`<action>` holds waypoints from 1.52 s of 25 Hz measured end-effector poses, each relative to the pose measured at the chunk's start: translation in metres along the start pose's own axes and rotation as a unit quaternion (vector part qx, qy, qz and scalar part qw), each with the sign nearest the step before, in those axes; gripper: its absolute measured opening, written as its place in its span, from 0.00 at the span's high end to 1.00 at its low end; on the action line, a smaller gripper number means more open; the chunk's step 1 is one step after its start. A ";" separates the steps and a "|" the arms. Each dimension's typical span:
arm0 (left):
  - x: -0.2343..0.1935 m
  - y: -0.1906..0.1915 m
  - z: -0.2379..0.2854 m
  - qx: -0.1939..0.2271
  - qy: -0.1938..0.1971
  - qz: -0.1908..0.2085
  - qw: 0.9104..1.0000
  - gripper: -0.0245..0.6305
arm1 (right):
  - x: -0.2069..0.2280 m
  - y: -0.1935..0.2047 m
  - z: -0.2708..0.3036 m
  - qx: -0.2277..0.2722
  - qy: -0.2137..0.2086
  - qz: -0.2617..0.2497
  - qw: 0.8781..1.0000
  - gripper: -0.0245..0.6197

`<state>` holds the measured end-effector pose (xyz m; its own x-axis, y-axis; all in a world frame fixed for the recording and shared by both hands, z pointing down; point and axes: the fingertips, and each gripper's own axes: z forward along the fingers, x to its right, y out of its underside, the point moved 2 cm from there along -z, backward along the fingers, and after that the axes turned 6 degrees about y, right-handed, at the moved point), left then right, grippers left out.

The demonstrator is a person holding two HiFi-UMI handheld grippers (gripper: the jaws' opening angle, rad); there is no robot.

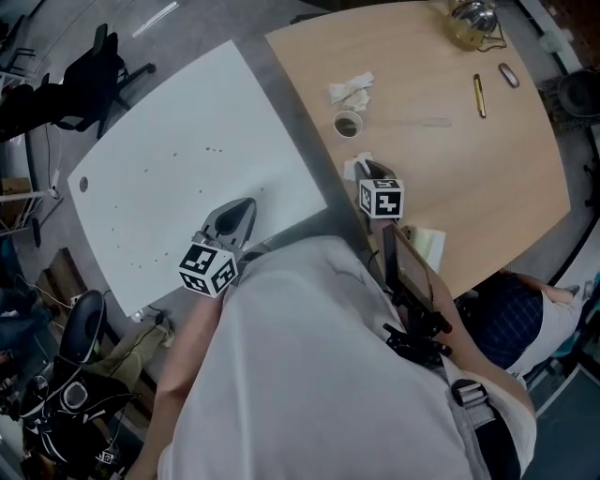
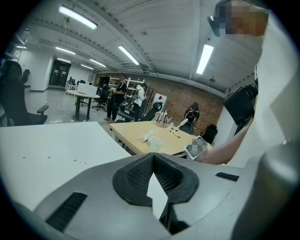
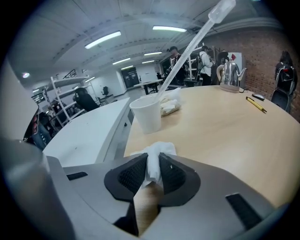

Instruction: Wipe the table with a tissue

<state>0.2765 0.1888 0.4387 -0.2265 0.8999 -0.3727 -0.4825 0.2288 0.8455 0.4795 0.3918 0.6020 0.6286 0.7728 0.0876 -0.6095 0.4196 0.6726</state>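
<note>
My right gripper (image 3: 153, 161) is shut on a crumpled white tissue (image 3: 154, 152), pinched upright between its pads and resting on the wooden table (image 3: 225, 126). From the head view the right gripper (image 1: 367, 169) and the tissue (image 1: 354, 169) sit at that table's near left edge. Over the near edge of the white table (image 1: 178, 159) my left gripper (image 1: 246, 204) hangs with its tips together (image 2: 152, 157) and nothing between them. Small dark spots (image 1: 214, 148) dot the white table.
A paper cup (image 3: 147, 114) holding a clear pipette (image 3: 192, 40) stands just beyond the tissue, with another crumpled tissue (image 1: 352, 89) behind it. A pen (image 1: 479, 96) and a kettle (image 1: 472, 19) lie farther back. Chairs (image 1: 89, 75) and people stand around.
</note>
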 end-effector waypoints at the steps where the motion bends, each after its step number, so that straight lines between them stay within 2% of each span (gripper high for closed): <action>1: -0.001 0.000 -0.001 0.001 -0.002 -0.001 1.000 0.95 | -0.002 -0.002 -0.003 0.001 -0.008 -0.004 1.000 0.84; 6: -0.005 0.011 -0.009 0.007 -0.020 -0.015 1.000 0.95 | -0.030 -0.020 -0.020 0.033 -0.061 -0.034 0.997 0.84; 9: -0.008 0.021 -0.017 0.012 -0.034 -0.028 0.999 0.95 | -0.064 -0.035 -0.030 0.056 -0.107 -0.073 0.990 0.84; 12: -0.013 0.029 -0.028 0.020 -0.053 -0.041 0.998 0.95 | -0.106 -0.048 -0.032 0.072 -0.161 -0.126 0.976 0.84; 15: -0.014 0.035 -0.038 0.028 -0.073 -0.051 0.996 0.95 | -0.145 -0.052 -0.026 0.073 -0.209 -0.187 0.957 0.84; 19: -0.013 0.045 -0.060 0.038 -0.105 -0.066 0.992 0.95 | -0.187 -0.045 -0.015 0.057 -0.243 -0.261 0.933 0.84; 25: -0.014 0.061 -0.095 0.052 -0.157 -0.092 0.982 0.95 | -0.216 -0.046 0.008 0.051 -0.241 -0.314 0.917 0.84; 29: -0.010 0.070 -0.109 0.060 -0.181 -0.104 0.976 0.95 | -0.226 -0.044 0.025 0.050 -0.223 -0.365 0.902 0.84; 33: -0.008 0.075 -0.119 0.061 -0.191 -0.111 0.973 0.95 | -0.236 -0.029 0.034 0.052 -0.195 -0.445 0.872 0.84; 38: -0.006 0.078 -0.125 0.056 -0.195 -0.114 0.972 0.95 | -0.241 -0.020 0.031 0.099 -0.146 -0.509 0.842 0.84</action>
<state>0.1344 0.1550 0.4587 0.2247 0.8882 -0.4007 -0.3816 0.4586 0.8025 0.3554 0.1820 0.5905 0.8865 -0.1015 -0.4515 0.3919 0.6836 0.6158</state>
